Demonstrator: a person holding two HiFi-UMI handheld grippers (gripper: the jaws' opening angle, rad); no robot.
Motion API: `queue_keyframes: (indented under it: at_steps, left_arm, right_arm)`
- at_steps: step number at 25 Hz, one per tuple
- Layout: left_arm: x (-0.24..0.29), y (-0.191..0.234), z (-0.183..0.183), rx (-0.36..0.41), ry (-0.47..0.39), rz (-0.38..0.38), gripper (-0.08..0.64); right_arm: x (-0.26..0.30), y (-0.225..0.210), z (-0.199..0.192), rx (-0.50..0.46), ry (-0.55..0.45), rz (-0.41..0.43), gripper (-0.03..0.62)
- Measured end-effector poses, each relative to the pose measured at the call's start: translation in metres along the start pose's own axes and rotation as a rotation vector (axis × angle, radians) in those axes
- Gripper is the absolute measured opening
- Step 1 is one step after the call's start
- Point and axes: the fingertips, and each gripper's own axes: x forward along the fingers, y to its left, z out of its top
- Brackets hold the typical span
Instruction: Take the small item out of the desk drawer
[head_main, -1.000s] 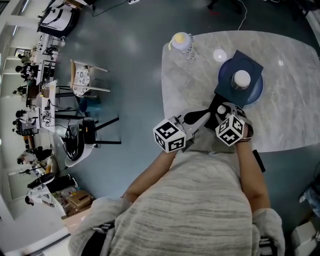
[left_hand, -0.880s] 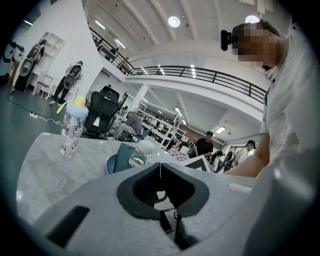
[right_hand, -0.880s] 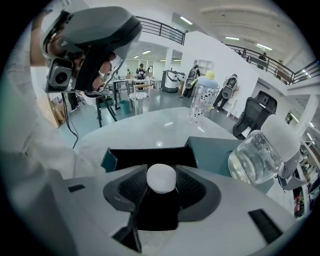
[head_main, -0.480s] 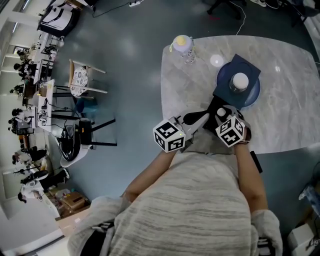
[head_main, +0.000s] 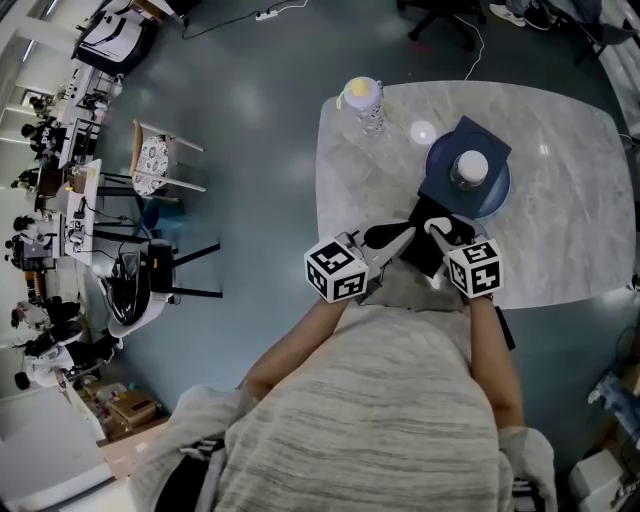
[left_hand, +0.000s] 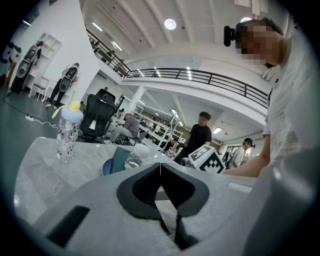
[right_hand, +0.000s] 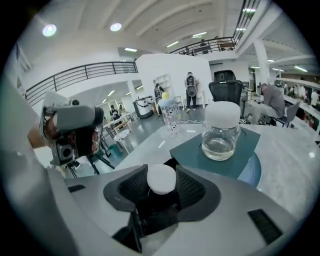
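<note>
My right gripper (right_hand: 161, 186) is shut on a small white round item (right_hand: 161, 178), held just above the small black drawer box (head_main: 424, 247) at the table's near edge. In the head view the right gripper (head_main: 440, 229) points away from the body, its marker cube close to the person's chest. The left gripper (head_main: 405, 234) lies beside the box on its left. In its own view the left gripper (left_hand: 160, 171) has its jaws pressed together with nothing between them.
A glass jar with a white lid (right_hand: 220, 131) stands on a dark teal mat (head_main: 472, 143) over a blue plate (head_main: 495, 190). A patterned bottle with a yellow lid (head_main: 363, 99) stands at the marble table's (head_main: 570, 150) far left corner. Chairs stand on the floor to the left.
The right gripper has shifted a little to the right and toward the body, with the white item still in it. The left gripper has stayed put.
</note>
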Motion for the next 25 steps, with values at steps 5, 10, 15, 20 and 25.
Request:
queue_keyframes:
  at_steps: [5, 10, 15, 20, 25]
  left_arm:
    - [0.001, -0.006, 0.005, 0.014, -0.005, -0.017, 0.017]
    - [0.003, -0.010, 0.008, 0.023, -0.009, -0.031, 0.017]
    - [0.001, -0.015, 0.012, 0.029, -0.017, -0.041, 0.017]
    - [-0.001, -0.021, 0.016, 0.037, -0.027, -0.052, 0.017]
    - [-0.002, -0.025, 0.017, 0.041, -0.033, -0.060, 0.017]
  right_arm:
    - [-0.020, 0.001, 0.016, 0.172, -0.112, 0.037, 0.169]
    - [-0.037, 0.006, 0.031, 0.319, -0.218, 0.099, 0.169]
    - [-0.057, 0.013, 0.050, 0.414, -0.318, 0.152, 0.169]
    - [-0.077, 0.016, 0.066, 0.536, -0.429, 0.217, 0.169]
    - [-0.095, 0.015, 0.075, 0.613, -0.522, 0.264, 0.169]
